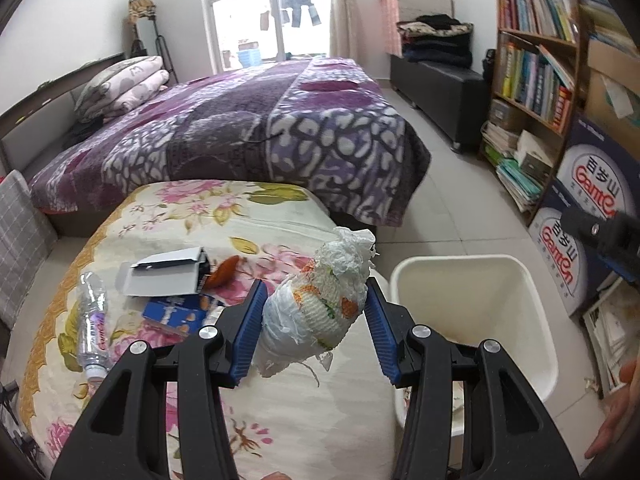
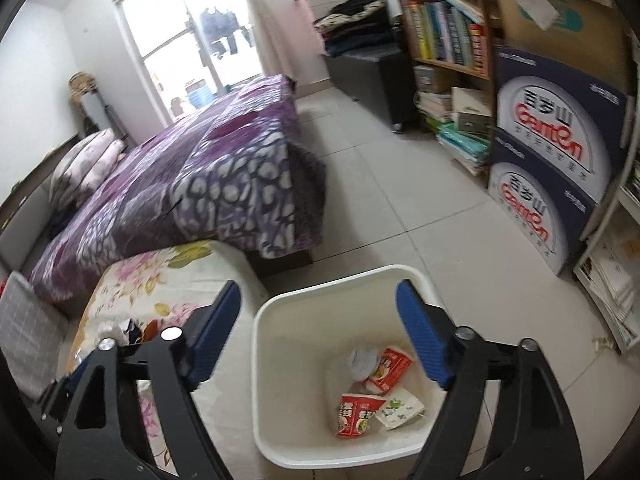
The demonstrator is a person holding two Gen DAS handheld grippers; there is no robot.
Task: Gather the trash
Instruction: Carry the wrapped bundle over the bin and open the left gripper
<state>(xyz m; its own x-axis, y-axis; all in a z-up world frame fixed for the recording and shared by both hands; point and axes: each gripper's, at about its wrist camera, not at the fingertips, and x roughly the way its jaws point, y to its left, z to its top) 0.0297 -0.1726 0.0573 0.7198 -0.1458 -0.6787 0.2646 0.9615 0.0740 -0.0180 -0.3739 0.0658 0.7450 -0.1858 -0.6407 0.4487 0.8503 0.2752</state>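
My left gripper [image 1: 316, 320] is shut on a rolled white diaper bundle with orange print [image 1: 320, 308], held above the floral-covered surface [image 1: 168, 216], just left of the white trash bin [image 1: 476, 276]. More trash lies on the floral cover: a clear plastic bottle [image 1: 93, 320], an open white carton [image 1: 168, 272], a blue packet [image 1: 176, 314] and an orange-brown piece [image 1: 224, 272]. My right gripper [image 2: 318, 332] is open and empty above the bin [image 2: 280, 308], which holds red-and-white wrappers [image 2: 356, 416], a white packet [image 2: 400, 406] and crumpled paper [image 2: 362, 360].
A bed with a purple blanket [image 1: 248, 128] stands behind the floral surface. A bookshelf [image 1: 532, 52], stacked blue Ganten boxes [image 1: 588, 184] and paper piles line the right wall. Tiled floor [image 2: 400, 184] lies between bed and shelf. A hand [image 1: 616, 420] shows at lower right.
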